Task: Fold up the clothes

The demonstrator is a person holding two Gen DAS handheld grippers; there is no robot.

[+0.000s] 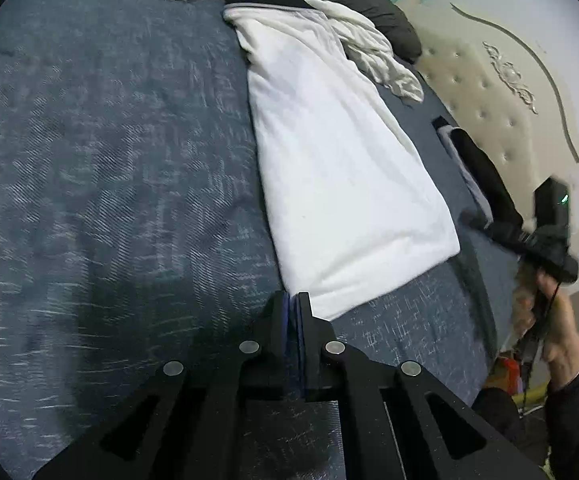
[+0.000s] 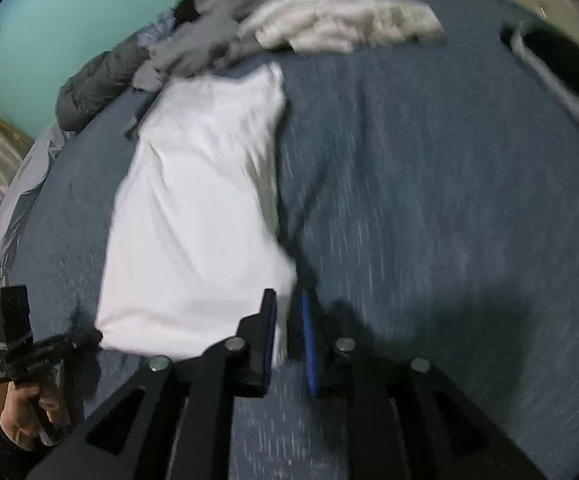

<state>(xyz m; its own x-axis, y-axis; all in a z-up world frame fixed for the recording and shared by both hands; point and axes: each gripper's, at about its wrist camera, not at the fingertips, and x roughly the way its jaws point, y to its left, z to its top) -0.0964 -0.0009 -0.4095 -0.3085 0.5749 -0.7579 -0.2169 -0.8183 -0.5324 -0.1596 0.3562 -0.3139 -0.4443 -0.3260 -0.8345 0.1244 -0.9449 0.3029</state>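
White garment (image 1: 341, 168), folded into a long strip, lies flat on the blue bedspread (image 1: 109, 160). At its near left corner the left gripper (image 1: 296, 300) has its fingers pressed together at the cloth's edge; whether they pinch it I cannot tell. At the near right corner the right gripper (image 2: 288, 312) stands slightly open, a bit of cloth between its fingers but not clamped. Grey clothes (image 2: 193, 52) are heaped beyond.

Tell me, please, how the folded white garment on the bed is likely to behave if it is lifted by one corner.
The white garment would probably droop and unfold, since it is thin, creased cloth lying limp on the blue bedspread. It looks light, as it barely dents the bedding. Pushed, it would likely bunch up rather than slide, given the bedspread's coarse weave.
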